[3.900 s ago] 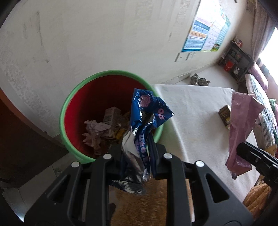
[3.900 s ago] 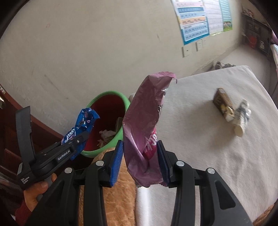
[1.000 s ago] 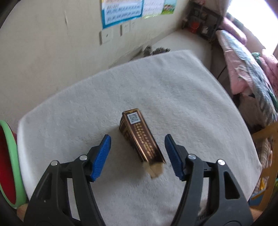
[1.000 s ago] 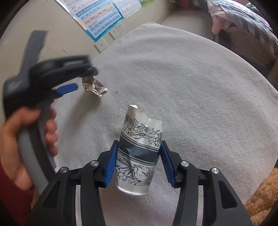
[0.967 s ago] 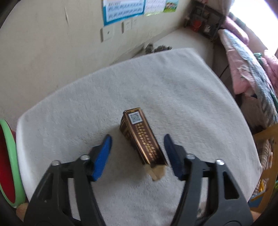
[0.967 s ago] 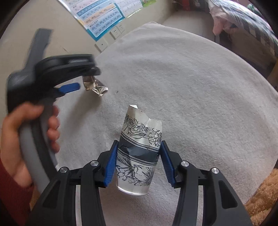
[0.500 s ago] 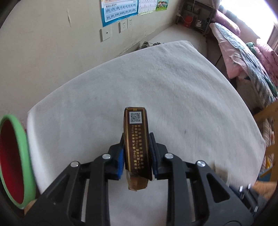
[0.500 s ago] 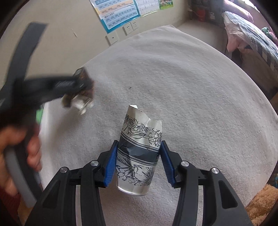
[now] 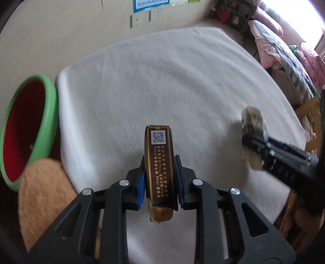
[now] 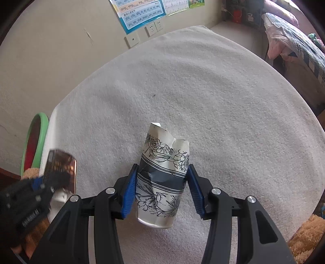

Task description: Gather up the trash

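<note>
The brown box (image 9: 160, 164) is now clenched and lifted by the left claw (image 9: 160, 178), the torn paper cup (image 10: 162, 178) by the right claw (image 10: 161, 188); only the bin (image 9: 45, 121) drop is judged left

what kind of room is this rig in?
Most likely a bedroom in a home: a bed with pink quilts at the side, a pinyin chart over wall sockets, and a table under a white cloth beside a red bin.
</note>
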{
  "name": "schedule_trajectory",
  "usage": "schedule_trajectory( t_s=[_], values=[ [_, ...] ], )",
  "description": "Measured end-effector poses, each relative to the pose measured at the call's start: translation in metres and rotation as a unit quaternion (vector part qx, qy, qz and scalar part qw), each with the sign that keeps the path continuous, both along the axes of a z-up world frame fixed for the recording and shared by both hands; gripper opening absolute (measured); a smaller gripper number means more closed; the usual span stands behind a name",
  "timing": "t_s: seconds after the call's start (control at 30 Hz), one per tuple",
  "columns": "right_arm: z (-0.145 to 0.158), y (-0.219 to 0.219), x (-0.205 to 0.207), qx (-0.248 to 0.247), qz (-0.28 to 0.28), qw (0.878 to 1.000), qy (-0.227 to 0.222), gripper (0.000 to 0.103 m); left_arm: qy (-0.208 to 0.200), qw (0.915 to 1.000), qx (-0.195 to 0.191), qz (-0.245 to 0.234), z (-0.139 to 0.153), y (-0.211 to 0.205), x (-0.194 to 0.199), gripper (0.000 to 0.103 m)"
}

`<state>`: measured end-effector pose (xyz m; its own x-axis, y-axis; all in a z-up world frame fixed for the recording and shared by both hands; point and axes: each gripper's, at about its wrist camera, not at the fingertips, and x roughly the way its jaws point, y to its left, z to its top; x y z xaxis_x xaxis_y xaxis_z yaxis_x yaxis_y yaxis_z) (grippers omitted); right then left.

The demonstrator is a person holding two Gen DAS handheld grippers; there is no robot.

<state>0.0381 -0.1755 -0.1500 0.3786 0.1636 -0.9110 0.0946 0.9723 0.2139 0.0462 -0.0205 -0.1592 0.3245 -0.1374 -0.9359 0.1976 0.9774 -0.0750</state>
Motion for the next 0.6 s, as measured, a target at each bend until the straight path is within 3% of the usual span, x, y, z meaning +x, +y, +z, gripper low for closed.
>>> schedule_trajectory(
  t_s=[0.2, 0.27, 0.37, 0.6],
  values=[
    [0.000, -0.003, 0.000, -0.001, -0.005, 1.000, -0.001, 0.047, 0.006, 0.9996, 0.019, -0.019, -0.012, -0.008, -0.004, 0.031],
    [0.000, -0.003, -0.001, 0.001, -0.008, 1.000, 0.000, 0.047, 0.004, 0.9996, 0.019, -0.020, -0.013, -0.009, -0.004, 0.049],
    [0.000, -0.003, -0.001, 0.003, -0.010, 1.000, 0.001, 0.047, 0.001, 0.9996, 0.023, -0.017, -0.016, -0.010, -0.004, 0.060],
    [-0.001, -0.004, 0.000, 0.004, -0.011, 1.000, 0.000, 0.047, 0.012, 0.9990, 0.040, -0.019, -0.028, -0.015, -0.008, 0.061]
  ],
)
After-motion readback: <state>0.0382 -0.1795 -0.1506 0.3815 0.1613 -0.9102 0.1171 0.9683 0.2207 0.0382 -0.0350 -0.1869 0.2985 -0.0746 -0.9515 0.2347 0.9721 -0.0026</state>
